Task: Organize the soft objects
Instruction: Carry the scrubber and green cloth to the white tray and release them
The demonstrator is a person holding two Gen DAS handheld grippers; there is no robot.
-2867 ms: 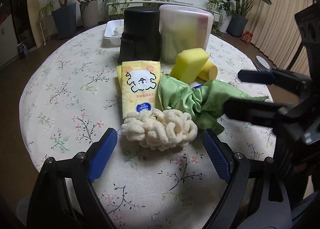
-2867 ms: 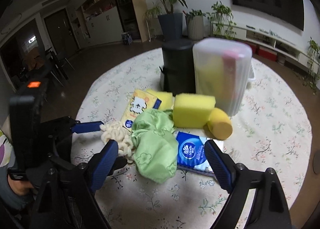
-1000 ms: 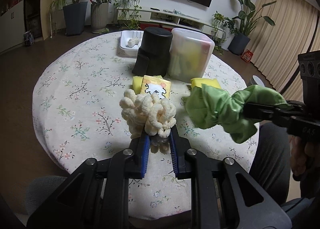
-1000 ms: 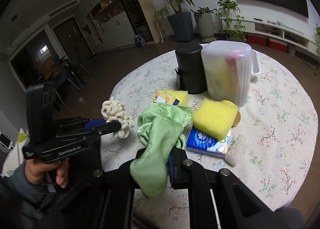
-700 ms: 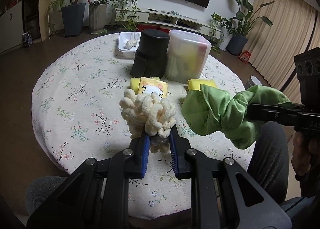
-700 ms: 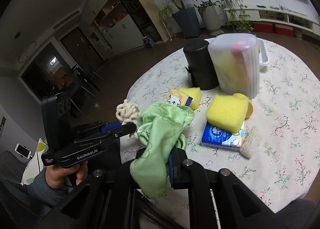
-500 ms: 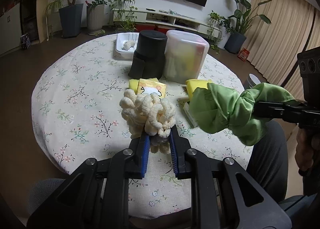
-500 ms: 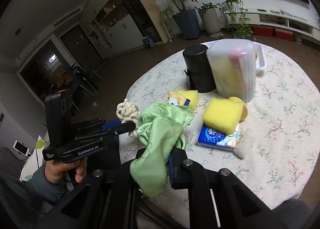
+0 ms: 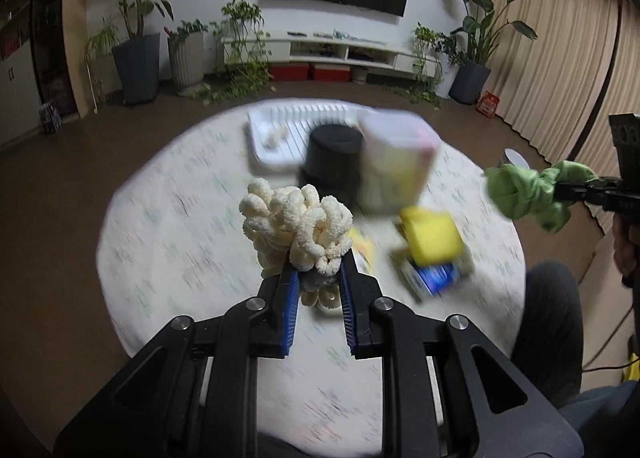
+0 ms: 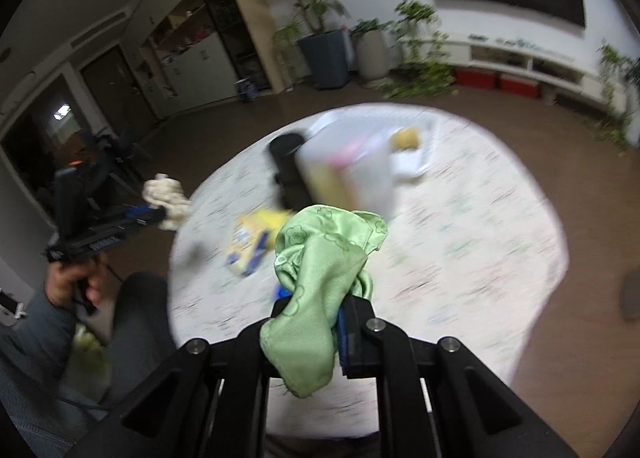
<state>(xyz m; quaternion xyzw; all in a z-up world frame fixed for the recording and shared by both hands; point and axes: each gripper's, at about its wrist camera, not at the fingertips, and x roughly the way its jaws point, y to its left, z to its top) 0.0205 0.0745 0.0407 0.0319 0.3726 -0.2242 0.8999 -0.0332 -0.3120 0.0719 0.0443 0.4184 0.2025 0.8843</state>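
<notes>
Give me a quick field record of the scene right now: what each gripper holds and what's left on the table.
left gripper: shut on cream chenille cloth, lifted above the table
right gripper: shut on green cloth, lifted above the table
table: round, floral cover
on the table: yellow sponge lying on blue tissue pack; black container; translucent container; white tray at the far side
image quality: table contents blurred by motion, small details unreadable
</notes>
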